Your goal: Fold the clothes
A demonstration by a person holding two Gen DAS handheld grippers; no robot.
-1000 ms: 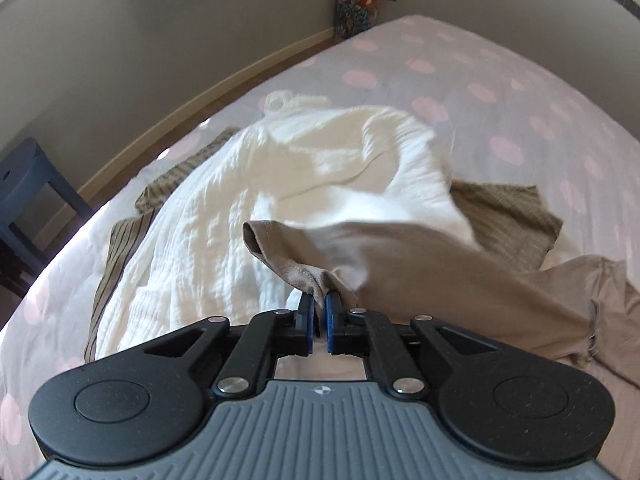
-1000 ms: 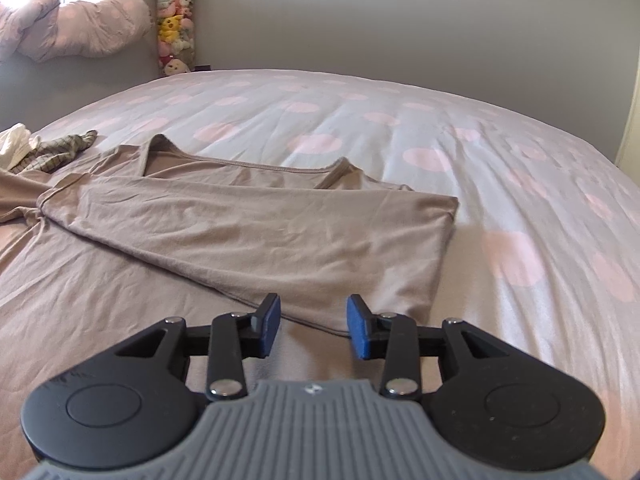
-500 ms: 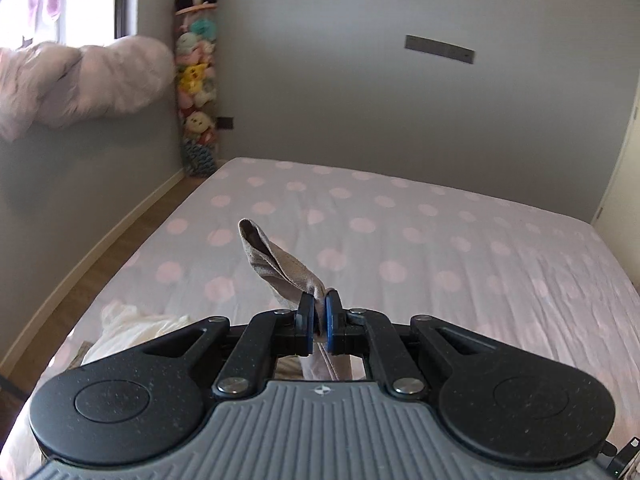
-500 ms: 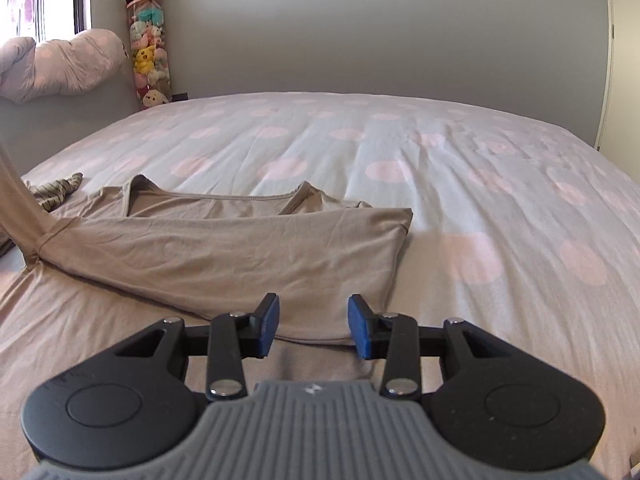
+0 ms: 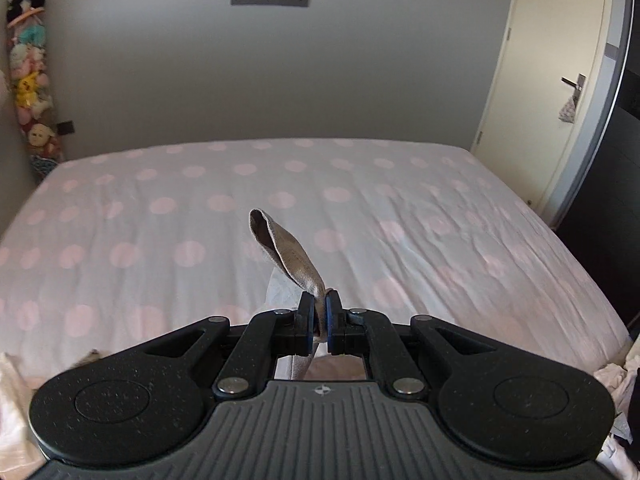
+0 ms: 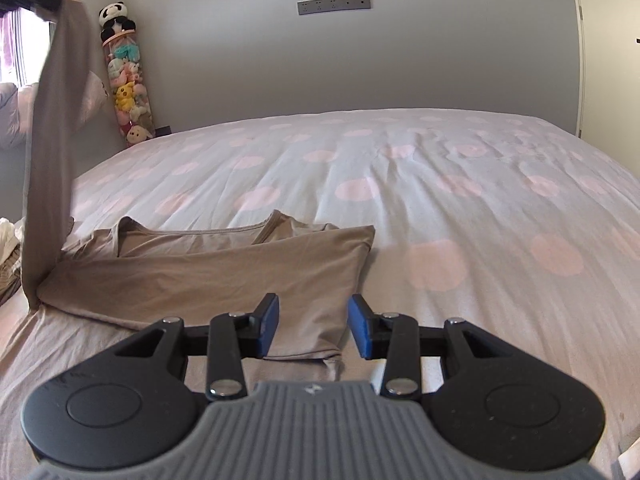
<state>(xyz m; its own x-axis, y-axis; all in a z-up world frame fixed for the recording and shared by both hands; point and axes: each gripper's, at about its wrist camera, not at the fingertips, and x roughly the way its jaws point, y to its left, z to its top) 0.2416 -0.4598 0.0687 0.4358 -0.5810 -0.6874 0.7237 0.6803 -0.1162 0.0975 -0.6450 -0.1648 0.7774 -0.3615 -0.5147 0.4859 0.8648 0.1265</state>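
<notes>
A beige long-sleeved shirt [image 6: 224, 264] lies on the bed, its right side folded over the body. My left gripper [image 5: 318, 316] is shut on the cuff of its sleeve [image 5: 286, 250] and holds it high; in the right wrist view the sleeve [image 6: 52, 152] hangs taut from the upper left down to the shirt's shoulder. My right gripper [image 6: 314, 326] is open and empty, low over the folded edge near the shirt's lower right corner.
The bed [image 5: 400, 208] has a pale sheet with pink dots. White and striped clothes [image 6: 8, 240] lie at the left edge. A tube of plush toys [image 6: 128, 92] stands in the far left corner. A door [image 5: 560, 92] is at the right.
My left gripper has lifted the sleeve cuff high off the clothes pile and swung right toward the far wall. The right gripper stayed open over the shirt and drew back slightly.
</notes>
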